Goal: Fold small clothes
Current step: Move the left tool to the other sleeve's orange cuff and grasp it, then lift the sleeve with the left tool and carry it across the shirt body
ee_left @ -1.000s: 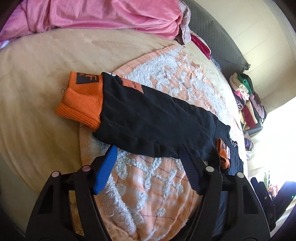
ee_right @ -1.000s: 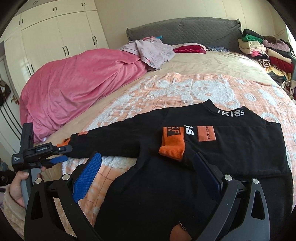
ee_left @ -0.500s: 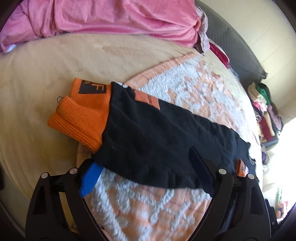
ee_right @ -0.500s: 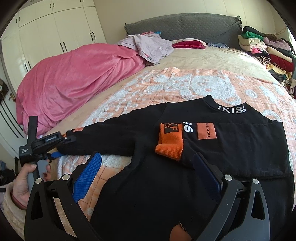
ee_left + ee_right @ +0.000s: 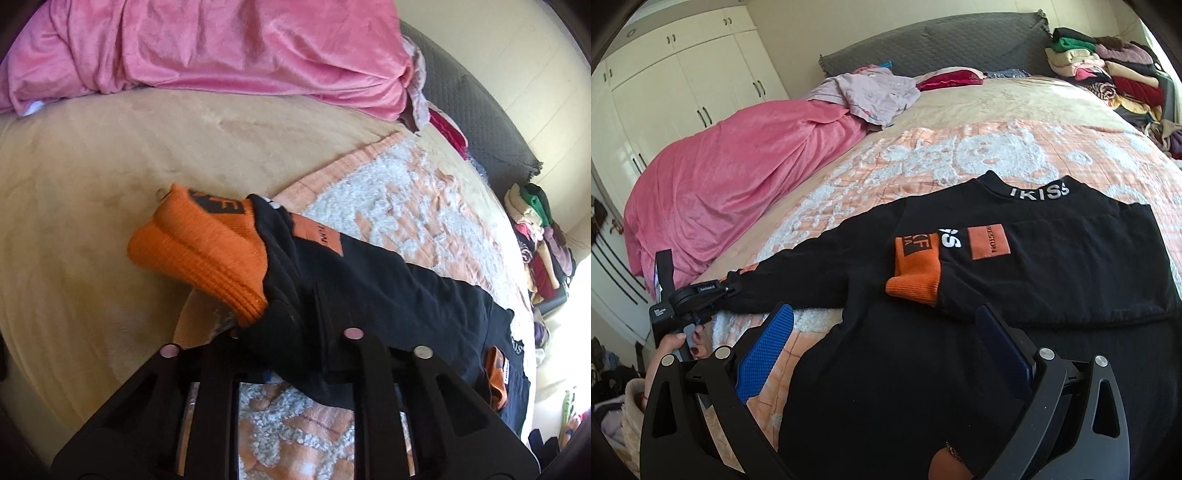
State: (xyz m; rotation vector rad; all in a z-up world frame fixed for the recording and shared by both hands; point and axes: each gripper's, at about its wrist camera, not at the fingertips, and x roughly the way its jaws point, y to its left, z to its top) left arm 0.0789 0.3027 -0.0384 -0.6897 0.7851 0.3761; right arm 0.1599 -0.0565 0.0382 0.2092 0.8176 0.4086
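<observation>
Sunlit bedroom: a wide bed (image 5: 1015,99) with a beige cover, a grey quilted headboard (image 5: 934,48) behind it and white wardrobe doors (image 5: 683,85) along the wall. A peach-and-white blanket (image 5: 960,155) is spread over the middle of the bed, a crumpled pink duvet (image 5: 738,177) is heaped along one side, and a stack of folded clothes (image 5: 1108,74) sits by the headboard's far corner.

On the blanket lies the black sweatshirt (image 5: 1052,266), front up, with white lettering on its collar and an orange patch on the chest. 1 sleeve is folded across the chest, its orange cuff (image 5: 916,273) resting on the black body. The other sleeve (image 5: 369,280) stretches straight out to the side, its own orange cuff reaching past the blanket's edge onto the beige cover.

The left gripper (image 5: 295,317) has just closed its jaws and now pinches the black fabric of that outstretched sleeve right beside the cuff, bunching the cloth; a hand (image 5: 676,343) grips its handle in the right wrist view. The right gripper (image 5: 882,354) hovers over the sweatshirt's lower body with its 2 blue-padded fingers (image 5: 764,347) spread wide, holding nothing.
</observation>
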